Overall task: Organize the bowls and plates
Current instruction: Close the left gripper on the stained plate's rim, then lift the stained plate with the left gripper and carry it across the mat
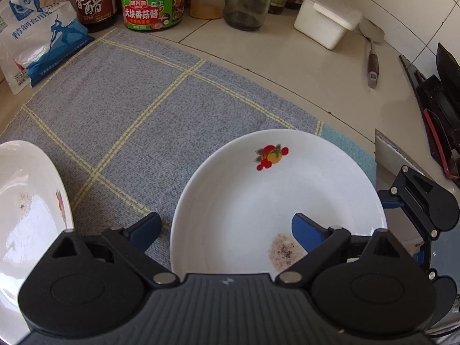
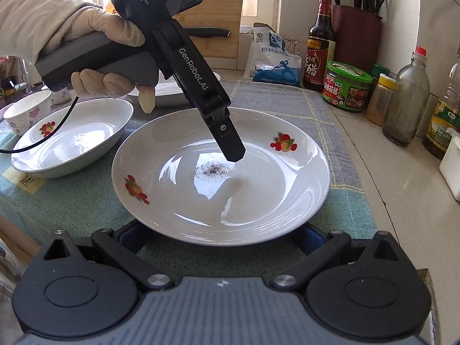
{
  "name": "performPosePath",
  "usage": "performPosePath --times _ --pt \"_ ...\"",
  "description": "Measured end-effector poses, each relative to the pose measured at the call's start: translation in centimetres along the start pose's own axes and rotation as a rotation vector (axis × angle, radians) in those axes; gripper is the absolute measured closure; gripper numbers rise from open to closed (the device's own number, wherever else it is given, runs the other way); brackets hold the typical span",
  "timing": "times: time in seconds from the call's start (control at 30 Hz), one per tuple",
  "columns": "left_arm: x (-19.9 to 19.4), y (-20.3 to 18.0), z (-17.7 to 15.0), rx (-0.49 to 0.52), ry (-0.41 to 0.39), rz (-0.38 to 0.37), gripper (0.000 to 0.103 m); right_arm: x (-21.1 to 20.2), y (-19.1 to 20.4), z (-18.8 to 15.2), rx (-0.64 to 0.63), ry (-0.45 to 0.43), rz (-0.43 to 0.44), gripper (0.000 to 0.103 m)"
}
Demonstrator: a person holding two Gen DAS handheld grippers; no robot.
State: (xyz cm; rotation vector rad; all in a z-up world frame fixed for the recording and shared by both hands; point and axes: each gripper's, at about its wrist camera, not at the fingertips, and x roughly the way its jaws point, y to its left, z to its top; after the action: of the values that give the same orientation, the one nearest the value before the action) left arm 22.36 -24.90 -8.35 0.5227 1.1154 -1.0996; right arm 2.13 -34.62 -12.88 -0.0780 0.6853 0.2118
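A white plate [image 1: 276, 189] with fruit prints and a dark speckled stain lies on the grey checked cloth [image 1: 120, 109]. My left gripper [image 1: 226, 233] points steeply down at its left rim and stands open. One blue finger [image 1: 307, 235] is inside the plate, the other on the cloth outside. Neither pad presses on the rim. In the right wrist view a gloved hand [image 2: 109, 57] holds that gripper, with a finger [image 2: 230, 141] over the plate [image 2: 221, 178]. My right gripper [image 2: 218, 238] is open at the plate's near edge, its tips hidden under the rim.
A second deep plate [image 2: 72, 141] lies to the left, with a flowered cup [image 2: 27, 115] and another plate [image 2: 169, 92] behind. A salt bag [image 1: 43, 43], bottles, a green jar [image 1: 153, 3], a white box [image 1: 325, 17] and a spatula [image 1: 372, 54] line the counter's back.
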Motion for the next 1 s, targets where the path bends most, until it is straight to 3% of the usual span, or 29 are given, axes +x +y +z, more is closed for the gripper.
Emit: performPosePath --times 0.23,0.6,1.0 --pt "0.1 0.2 1.0 0.034 0.03 -0.048 0.022 0.1 0.0 0.1 -0.004 0.005 0.009 0.0" --pt "0.4 0.1 1.4 0.074 0.068 -0.076 0.024 0.1 -0.2 0.5 -0.015 0.035 0.028 0.0" --pt "-0.2 0.8 1.9 0.045 0.044 -0.062 0.024 0.0 -1.0 2.1 -0.024 0.04 0.057 0.0"
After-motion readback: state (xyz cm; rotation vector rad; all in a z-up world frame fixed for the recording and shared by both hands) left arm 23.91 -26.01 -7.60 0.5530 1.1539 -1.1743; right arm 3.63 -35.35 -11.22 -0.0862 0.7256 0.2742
